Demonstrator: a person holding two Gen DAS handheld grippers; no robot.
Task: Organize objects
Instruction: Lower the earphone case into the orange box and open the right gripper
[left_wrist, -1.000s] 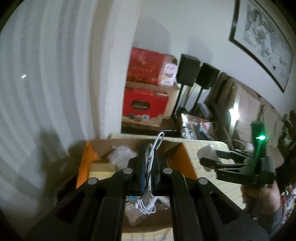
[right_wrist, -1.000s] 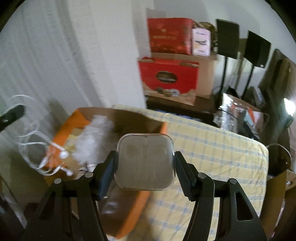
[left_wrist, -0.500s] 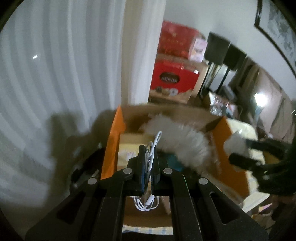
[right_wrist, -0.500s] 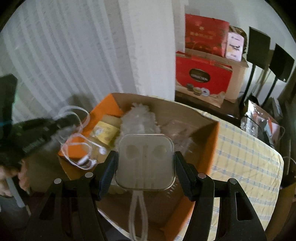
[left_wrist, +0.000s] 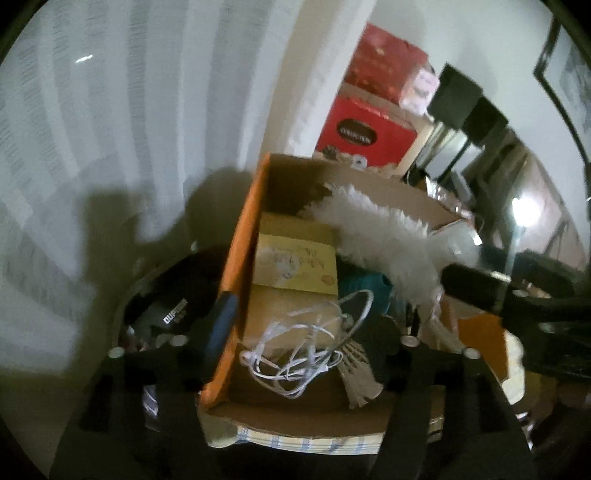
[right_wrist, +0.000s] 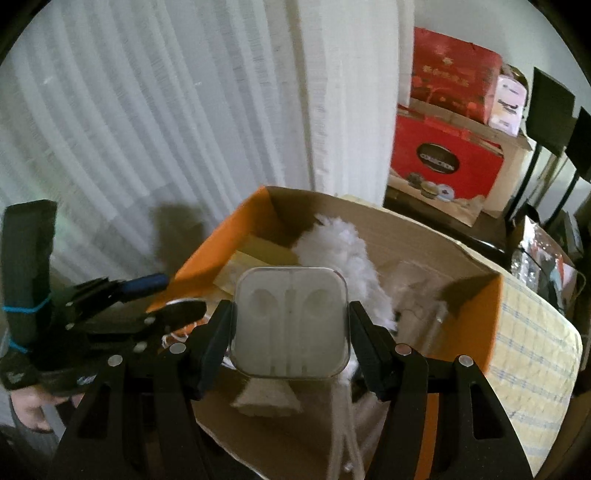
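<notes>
White tangled earphone cord (left_wrist: 308, 354) lies loose in the orange-sided cardboard box (left_wrist: 236, 266), in the left wrist view, between the wide-spread jaws of the left gripper (left_wrist: 299, 350), which holds nothing; a loop could snag a fingertip on withdrawal.

From the right wrist, the right gripper (right_wrist: 291, 328) clamps a clear square plastic earphone case (right_wrist: 291, 325) above the box; released here, it may bounce off the white fluffy duster (right_wrist: 340, 243).

The right gripper (left_wrist: 517, 295) enters from the right edge of the left wrist view, blurred, its fingertips hidden behind white fluff (left_wrist: 384, 236). In the right wrist view a clear earphone case (right_wrist: 291, 325) covers the centre of the cardboard box (right_wrist: 424, 236); print on the red boxes (right_wrist: 443, 158) at upper right is unreadable
</notes>
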